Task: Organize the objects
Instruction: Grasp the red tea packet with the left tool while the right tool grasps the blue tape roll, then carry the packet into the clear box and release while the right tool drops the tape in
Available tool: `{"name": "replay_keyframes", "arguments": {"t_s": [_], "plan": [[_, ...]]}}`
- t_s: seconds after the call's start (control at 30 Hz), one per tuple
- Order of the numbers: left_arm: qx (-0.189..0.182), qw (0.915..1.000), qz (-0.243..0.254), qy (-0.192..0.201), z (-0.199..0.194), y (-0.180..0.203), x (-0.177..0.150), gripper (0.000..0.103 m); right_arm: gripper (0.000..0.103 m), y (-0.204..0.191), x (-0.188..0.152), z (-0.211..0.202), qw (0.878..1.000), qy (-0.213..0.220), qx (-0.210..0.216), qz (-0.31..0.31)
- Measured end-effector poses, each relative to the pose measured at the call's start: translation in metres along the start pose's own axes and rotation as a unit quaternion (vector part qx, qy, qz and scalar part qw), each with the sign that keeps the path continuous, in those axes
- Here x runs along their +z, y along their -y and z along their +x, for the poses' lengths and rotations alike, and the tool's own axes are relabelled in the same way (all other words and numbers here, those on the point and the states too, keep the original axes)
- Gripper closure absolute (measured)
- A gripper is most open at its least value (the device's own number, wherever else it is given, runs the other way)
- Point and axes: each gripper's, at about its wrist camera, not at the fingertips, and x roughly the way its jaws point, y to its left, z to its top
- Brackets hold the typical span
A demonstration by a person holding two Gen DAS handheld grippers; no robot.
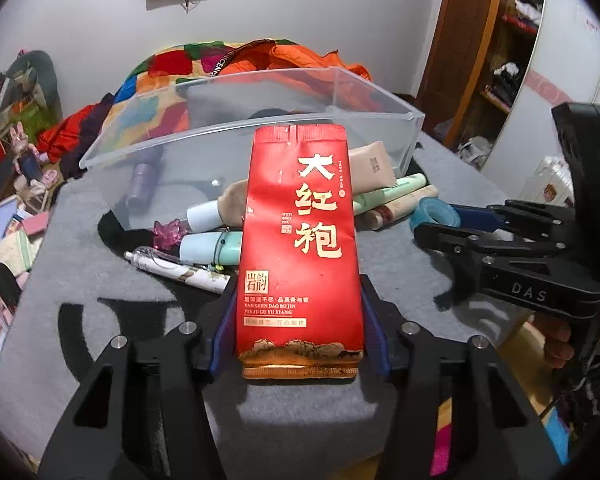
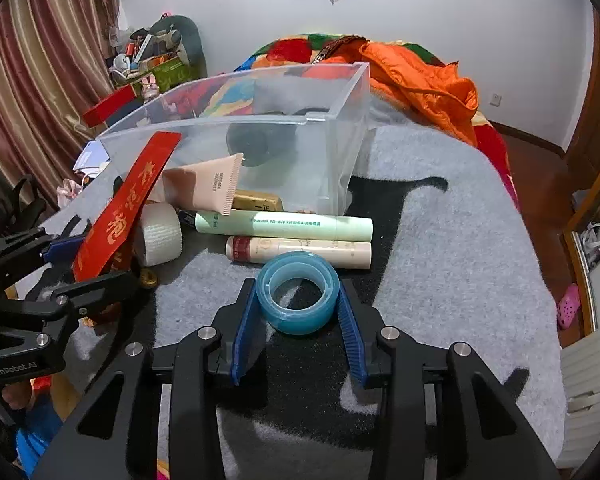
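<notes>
Left claw [image 1: 300,320] pinches a red "大红袍" tea pouch [image 1: 300,248]; right claw [image 2: 298,312] pinches a blue tape roll [image 2: 298,292].

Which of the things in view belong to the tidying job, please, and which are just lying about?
Job: red tea packet in the left gripper; blue tape roll in the right gripper; clear bin; tubes beside it.

Lying about: orange jacket; patchwork blanket; pink shoe.
</notes>
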Motion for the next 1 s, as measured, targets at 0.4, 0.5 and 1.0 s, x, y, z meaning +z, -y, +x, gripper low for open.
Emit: {"name": "replay_keyframes", "arguments": {"t_s": [0.4,0.5,1.0], "plan": [[0.011,0.9987,-0.014,0.049,-0.040,-0.007,0.005,0.049,0.067,-0.009,0.005,-0.036,0.999,0.043,0.008,-0.004],[0.015,0.9977,-0.017,0.064,-0.052,-0.010,0.012,0.049,0.067,-0.013,0.010,-0.047,0.998,0.060,0.012,-0.006],[0.049,0.9930,-0.012,0.107,-0.069,-0.031,0.056,0.049,0.067,-0.024,0.054,-0.062,0.993,0.111,0.029,-0.013]]}}
